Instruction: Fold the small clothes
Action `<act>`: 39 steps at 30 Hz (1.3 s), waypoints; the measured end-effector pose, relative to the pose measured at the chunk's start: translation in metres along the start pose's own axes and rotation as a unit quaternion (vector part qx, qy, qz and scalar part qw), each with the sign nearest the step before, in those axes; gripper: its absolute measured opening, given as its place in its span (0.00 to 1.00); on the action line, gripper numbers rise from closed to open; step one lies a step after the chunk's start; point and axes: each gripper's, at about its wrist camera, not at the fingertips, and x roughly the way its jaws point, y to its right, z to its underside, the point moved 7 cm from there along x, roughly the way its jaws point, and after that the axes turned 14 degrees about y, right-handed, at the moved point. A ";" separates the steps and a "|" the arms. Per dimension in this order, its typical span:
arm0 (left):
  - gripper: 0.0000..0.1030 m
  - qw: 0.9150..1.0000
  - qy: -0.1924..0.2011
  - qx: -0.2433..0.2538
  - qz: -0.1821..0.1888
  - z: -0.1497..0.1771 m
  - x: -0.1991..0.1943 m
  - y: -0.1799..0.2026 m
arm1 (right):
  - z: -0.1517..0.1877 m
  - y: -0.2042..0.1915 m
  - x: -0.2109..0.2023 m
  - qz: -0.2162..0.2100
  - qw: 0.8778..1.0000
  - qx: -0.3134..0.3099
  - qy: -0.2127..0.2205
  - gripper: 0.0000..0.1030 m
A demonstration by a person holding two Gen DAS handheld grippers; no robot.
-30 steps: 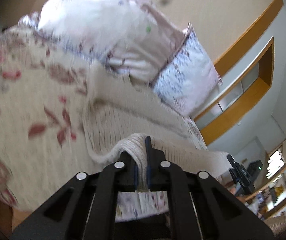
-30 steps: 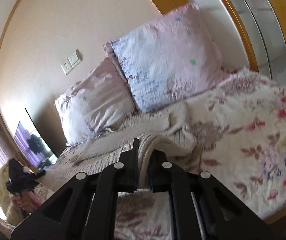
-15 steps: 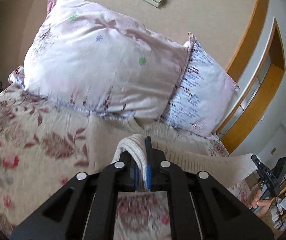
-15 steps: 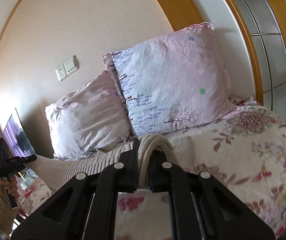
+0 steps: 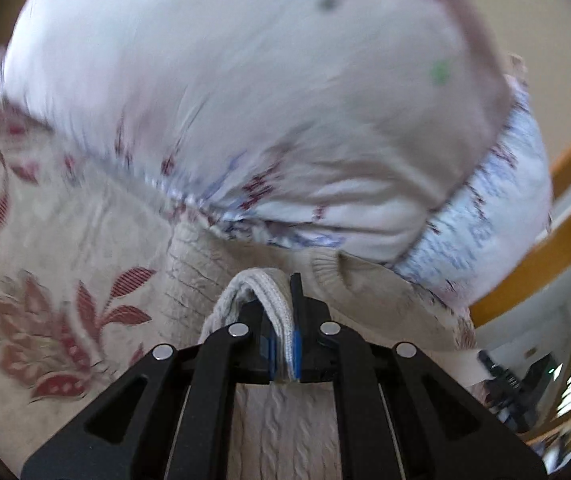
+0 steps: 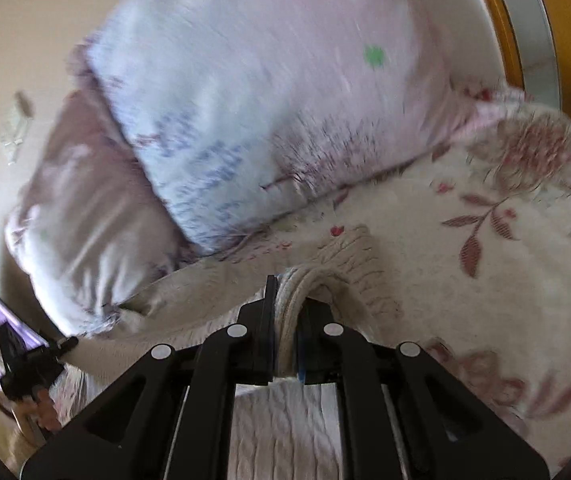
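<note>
The cream knit sweater [image 5: 273,432] lies on the flowered bedspread [image 5: 65,280], its long axis running crosswise in front of both claws, from one claw to the other. The left gripper [image 5: 283,344] is clamped tight on a bunched fold of the sweater's edge, which loops up over its left finger; the rest of the knit spreads beneath and ahead of it, towards the pink pillow [image 5: 245,100]. The right gripper [image 6: 285,344] likewise pinches a fold of the sweater [image 6: 285,428], which arches over its right finger. The second pillow [image 6: 245,92] sits just beyond.
</note>
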 end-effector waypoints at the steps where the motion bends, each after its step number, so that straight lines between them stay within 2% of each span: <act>1: 0.05 1.000 -0.003 -0.011 0.000 0.001 0.005 -0.003 | -0.002 0.001 0.012 0.007 1.000 0.000 -0.003 0.08; 3: 0.06 0.999 -0.011 -0.041 0.002 0.002 0.017 -0.009 | -0.005 0.002 0.028 0.012 1.000 0.010 -0.012 0.08; 5: 0.07 0.998 -0.015 -0.057 0.004 0.002 0.024 -0.010 | -0.007 0.005 0.046 0.017 0.999 0.035 -0.035 0.14; 6: 0.08 0.998 -0.016 -0.066 0.004 0.000 0.026 -0.011 | -0.008 0.006 0.053 0.020 0.998 0.045 -0.045 0.21; 7: 0.10 0.997 -0.017 -0.076 0.004 -0.002 0.027 -0.011 | -0.011 0.006 0.056 0.017 0.997 0.051 -0.048 0.32; 8: 0.15 0.996 -0.016 -0.084 0.008 -0.004 0.026 -0.011 | -0.015 0.005 0.055 0.015 0.997 0.056 -0.044 0.39; 9: 0.21 0.996 -0.011 -0.089 0.015 -0.008 0.023 -0.009 | -0.019 0.004 0.051 0.014 0.998 0.056 -0.034 0.51; 10: 0.25 0.996 0.001 -0.085 0.018 -0.013 0.016 -0.008 | -0.027 0.002 0.040 0.011 0.999 0.052 -0.012 0.59; 11: 0.34 0.997 0.010 -0.078 0.020 -0.016 0.012 -0.008 | -0.030 0.002 0.035 0.008 0.999 0.047 -0.003 0.59; 13: 0.38 0.998 0.026 -0.047 0.013 -0.022 -0.005 -0.007 | -0.035 0.001 0.016 0.006 1.000 0.020 0.011 0.59; 15: 0.38 0.999 0.022 -0.023 0.012 -0.023 -0.018 -0.009 | -0.034 0.003 -0.001 0.007 1.000 -0.005 0.013 0.57; 18: 0.38 1.000 0.004 0.009 0.004 -0.011 -0.037 -0.015 | -0.020 0.011 -0.026 0.011 0.999 -0.032 -0.008 0.43; 20: 0.38 1.000 -0.013 0.024 0.000 0.002 -0.047 -0.019 | -0.012 0.017 -0.030 0.011 0.999 -0.034 -0.024 0.38; 28: 0.37 0.997 -0.046 0.063 -0.017 0.044 -0.060 -0.031 | 0.021 0.029 -0.036 0.036 0.995 -0.062 -0.074 0.37; 31: 0.32 0.996 -0.051 0.075 -0.024 0.052 -0.058 -0.032 | 0.031 0.036 -0.031 0.051 0.992 -0.063 -0.092 0.36; 32: 0.28 0.995 -0.050 0.080 -0.027 0.053 -0.058 -0.032 | 0.034 0.037 -0.029 0.054 0.992 -0.064 -0.097 0.33; 33: 0.22 0.995 -0.051 0.086 -0.030 0.055 -0.058 -0.033 | 0.038 0.037 -0.028 0.054 0.991 -0.066 -0.101 0.22; 35: 0.11 0.994 -0.059 0.091 -0.031 0.058 -0.056 -0.033 | 0.039 0.035 -0.029 0.058 0.991 -0.078 -0.094 0.16; 36: 0.09 0.994 -0.046 0.094 -0.030 0.058 -0.055 -0.034 | 0.038 0.033 -0.031 0.058 0.991 -0.083 -0.087 0.14; 39: 0.08 0.994 -0.045 0.099 -0.033 0.060 -0.055 -0.036 | 0.031 0.028 -0.039 0.054 0.993 -0.085 -0.069 0.11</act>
